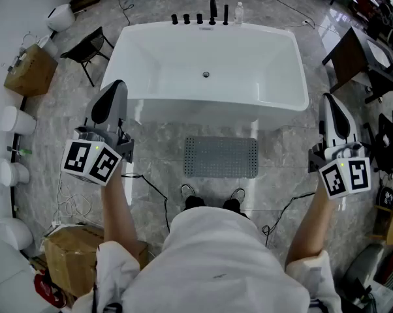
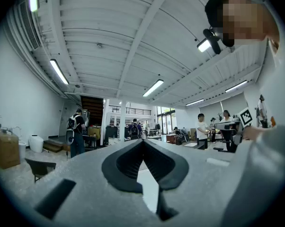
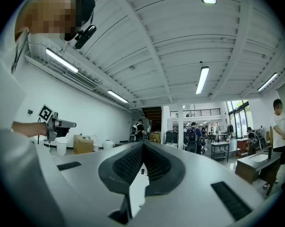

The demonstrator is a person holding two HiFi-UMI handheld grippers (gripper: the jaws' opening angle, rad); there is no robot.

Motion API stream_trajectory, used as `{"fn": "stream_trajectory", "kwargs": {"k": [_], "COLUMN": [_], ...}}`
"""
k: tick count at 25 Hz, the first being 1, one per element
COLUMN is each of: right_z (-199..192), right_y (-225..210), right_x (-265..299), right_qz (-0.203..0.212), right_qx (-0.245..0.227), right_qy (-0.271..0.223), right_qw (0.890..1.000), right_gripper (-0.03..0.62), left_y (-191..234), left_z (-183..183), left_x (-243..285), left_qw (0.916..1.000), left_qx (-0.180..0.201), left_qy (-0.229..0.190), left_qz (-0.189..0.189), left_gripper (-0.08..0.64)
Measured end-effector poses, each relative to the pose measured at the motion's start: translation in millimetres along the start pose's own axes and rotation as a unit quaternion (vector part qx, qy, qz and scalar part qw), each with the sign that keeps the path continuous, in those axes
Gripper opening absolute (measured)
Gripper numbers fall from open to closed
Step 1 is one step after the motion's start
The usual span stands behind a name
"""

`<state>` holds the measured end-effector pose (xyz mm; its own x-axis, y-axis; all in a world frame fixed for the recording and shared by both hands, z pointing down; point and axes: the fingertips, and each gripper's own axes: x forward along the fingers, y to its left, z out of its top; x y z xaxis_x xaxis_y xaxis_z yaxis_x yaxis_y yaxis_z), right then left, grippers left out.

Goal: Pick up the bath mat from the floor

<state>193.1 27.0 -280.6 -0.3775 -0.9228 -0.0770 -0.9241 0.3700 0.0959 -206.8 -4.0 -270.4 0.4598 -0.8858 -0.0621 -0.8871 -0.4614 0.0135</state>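
Observation:
The grey bath mat (image 1: pixel 220 156) lies flat on the marble floor, just in front of the white bathtub (image 1: pixel 138 57) and beyond the person's feet. My left gripper (image 1: pixel 111 98) is held up at the mat's left, well above the floor. At the mat's right my right gripper (image 1: pixel 331 104) is raised the same way. Both point upward, so their own views show ceiling and hall instead of the mat. The left gripper's (image 2: pixel 143 141) jaws meet at the tip with nothing between them. The right gripper (image 3: pixel 143 143) is shut and empty too.
Black fittings and a bottle (image 1: pixel 238 13) stand on the tub's far rim. A folding chair (image 1: pixel 85 47) and a cardboard box (image 1: pixel 30 70) are at the left, another box (image 1: pixel 72 253) near left. Cables (image 1: pixel 154 191) trail on the floor. A dark desk (image 1: pixel 350 54) is at the right.

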Motion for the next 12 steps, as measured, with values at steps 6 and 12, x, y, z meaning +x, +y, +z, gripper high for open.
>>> {"fn": "stream_trajectory", "kwargs": {"k": [6, 12], "right_z": [-3.0, -16.8], "right_y": [-1.6, -14.0], "right_x": [11.2, 15.1], "right_qz": [0.002, -0.018], "right_qx": [0.001, 0.03], "right_qy": [0.001, 0.011], "right_qw": [1.0, 0.999], "right_gripper": [0.006, 0.006], "left_y": [0.3, -2.8], "left_z": [-2.0, -11.1], "left_x": [14.3, 19.7], "left_qw": [1.0, 0.9999], "left_qx": [0.005, 0.005], "left_qy": [0.001, 0.01], "left_qz": [-0.007, -0.009], "left_gripper": [0.011, 0.011]}}
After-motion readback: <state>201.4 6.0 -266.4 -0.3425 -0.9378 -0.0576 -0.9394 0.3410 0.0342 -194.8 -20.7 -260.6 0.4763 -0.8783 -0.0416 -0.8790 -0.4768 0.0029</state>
